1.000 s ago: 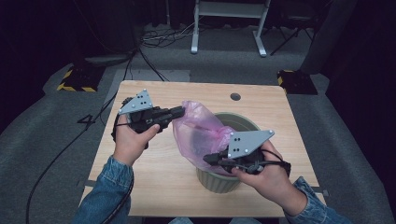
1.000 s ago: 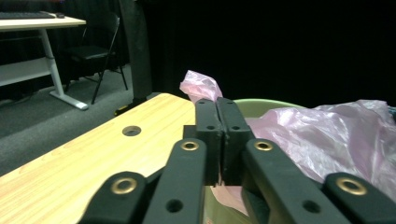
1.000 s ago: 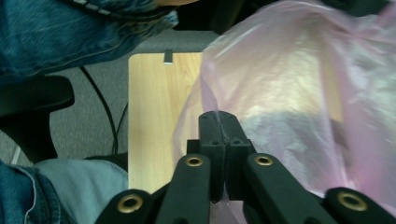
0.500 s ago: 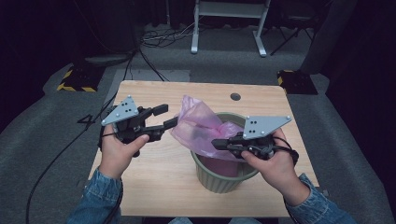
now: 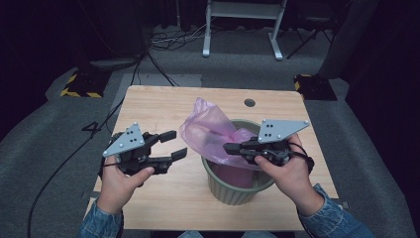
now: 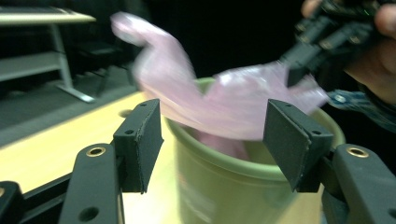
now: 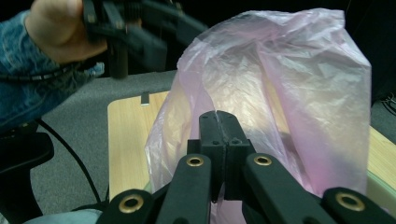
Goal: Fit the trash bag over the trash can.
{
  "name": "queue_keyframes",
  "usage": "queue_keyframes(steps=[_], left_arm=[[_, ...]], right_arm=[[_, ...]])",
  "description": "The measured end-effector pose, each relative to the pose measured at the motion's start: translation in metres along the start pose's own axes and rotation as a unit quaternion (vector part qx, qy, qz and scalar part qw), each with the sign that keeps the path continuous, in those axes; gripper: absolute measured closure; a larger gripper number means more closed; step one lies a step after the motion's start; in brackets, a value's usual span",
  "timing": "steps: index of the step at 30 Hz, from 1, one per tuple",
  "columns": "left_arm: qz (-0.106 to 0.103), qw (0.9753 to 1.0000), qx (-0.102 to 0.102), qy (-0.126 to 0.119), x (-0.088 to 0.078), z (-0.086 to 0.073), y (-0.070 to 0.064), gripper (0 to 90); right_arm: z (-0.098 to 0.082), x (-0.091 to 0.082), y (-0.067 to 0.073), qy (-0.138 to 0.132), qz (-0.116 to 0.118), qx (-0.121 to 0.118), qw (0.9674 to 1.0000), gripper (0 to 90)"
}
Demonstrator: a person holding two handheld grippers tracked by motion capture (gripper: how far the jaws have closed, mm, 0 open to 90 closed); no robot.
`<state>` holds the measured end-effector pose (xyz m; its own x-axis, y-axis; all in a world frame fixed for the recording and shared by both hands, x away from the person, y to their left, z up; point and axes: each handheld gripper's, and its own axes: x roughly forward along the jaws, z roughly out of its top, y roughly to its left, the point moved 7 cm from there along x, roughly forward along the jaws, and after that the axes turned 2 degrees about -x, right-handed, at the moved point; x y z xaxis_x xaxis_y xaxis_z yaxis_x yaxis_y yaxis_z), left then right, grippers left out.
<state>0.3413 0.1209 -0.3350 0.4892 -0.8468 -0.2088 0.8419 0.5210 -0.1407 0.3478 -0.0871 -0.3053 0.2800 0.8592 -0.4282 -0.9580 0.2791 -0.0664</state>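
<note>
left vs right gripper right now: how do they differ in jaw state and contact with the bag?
The left gripper has open jaws with nothing between them; the right gripper is shut on the pink bag. The left gripper sits over bare table, apart from the bag; the right gripper is over the green bin, pinching the bag's film. Both are hand-held, black, with a grey plate on top.
</note>
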Motion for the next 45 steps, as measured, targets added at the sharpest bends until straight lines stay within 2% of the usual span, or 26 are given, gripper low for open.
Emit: queue_keyframes(steps=[5,12,15,17,19,21,22,23,26,27,28,29,36,37,38,41,45], left_arm=[[-0.025,0.9996,0.002,0.009,0.02,-0.007,-0.008,34.6],[-0.052,0.9985,0.01,0.014,0.037,-0.008,-0.022,30.3],[-0.058,0.998,0.017,0.015,0.042,-0.006,-0.027,31.5],[-0.067,0.9974,0.021,0.016,0.044,-0.005,-0.03,42.2],[-0.076,0.9967,0.023,0.015,0.046,-0.005,-0.032,48.8],[-0.093,0.9951,0.029,0.015,0.047,-0.004,-0.037,63.7],[-0.101,0.9942,0.034,0.015,0.047,-0.003,-0.039,67.2],[-0.098,0.9943,0.037,0.015,0.048,-0.002,-0.04,70.9],[-0.092,0.9946,0.045,0.019,0.046,-0.001,-0.039,73.2],[-0.087,0.9952,0.044,0.014,0.043,-0.001,-0.037,78.3],[-0.092,0.9951,0.035,0.005,0.041,0.0,-0.036,88.4],[-0.096,0.995,0.027,-0.001,0.039,0.001,-0.034,88.6],[-0.072,0.997,0.028,0.005,0.029,0.001,-0.025,90.0],[-0.069,0.9973,0.027,0.005,0.028,0.001,-0.023,90.0],[-0.063,0.9976,0.028,0.006,0.026,0.001,-0.021,90.0],[-0.05,0.9984,0.024,0.011,0.02,0.0,-0.012,90.0],[-0.037,0.9991,0.015,0.016,0.012,-0.005,-0.001,90.0]], right_arm=[[0.004,0.005,0.003,-0.008,0.002,-0.003,1.0,90.0],[0.004,0.015,0.004,-0.019,0.008,0.004,0.9998,90.0],[0.004,0.021,0.006,-0.021,0.013,0.006,0.9997,90.0],[0.004,0.024,0.008,-0.023,0.017,0.006,0.9996,90.0],[0.005,0.025,0.01,-0.025,0.021,0.007,0.9994,90.0],[0.006,0.027,0.011,-0.025,0.024,0.006,0.9994,90.0],[0.006,0.027,0.011,-0.026,0.025,0.006,0.9993,90.0],[0.006,0.027,0.011,-0.027,0.026,0.006,0.9993,90.0],[0.006,0.026,0.011,-0.031,0.031,0.01,0.999,90.0],[0.006,0.024,0.009,-0.034,0.026,0.01,0.999,90.0],[0.008,0.019,0.007,-0.039,0.022,0.01,0.9989,90.0],[0.008,0.017,0.006,-0.042,0.02,0.012,0.9988,90.0],[0.008,-0.007,-0.014,-0.044,-0.016,0.018,0.9987,90.0],[0.007,-0.017,-0.021,-0.043,-0.032,0.019,0.9984,90.0],[0.007,-0.017,-0.021,-0.043,-0.032,0.019,0.9984,90.0],[0.001,-0.033,-0.037,-0.04,-0.06,0.031,0.9969,90.0],[-0.018,-0.05,-0.062,-0.027,-0.093,0.059,0.9936,90.0]])
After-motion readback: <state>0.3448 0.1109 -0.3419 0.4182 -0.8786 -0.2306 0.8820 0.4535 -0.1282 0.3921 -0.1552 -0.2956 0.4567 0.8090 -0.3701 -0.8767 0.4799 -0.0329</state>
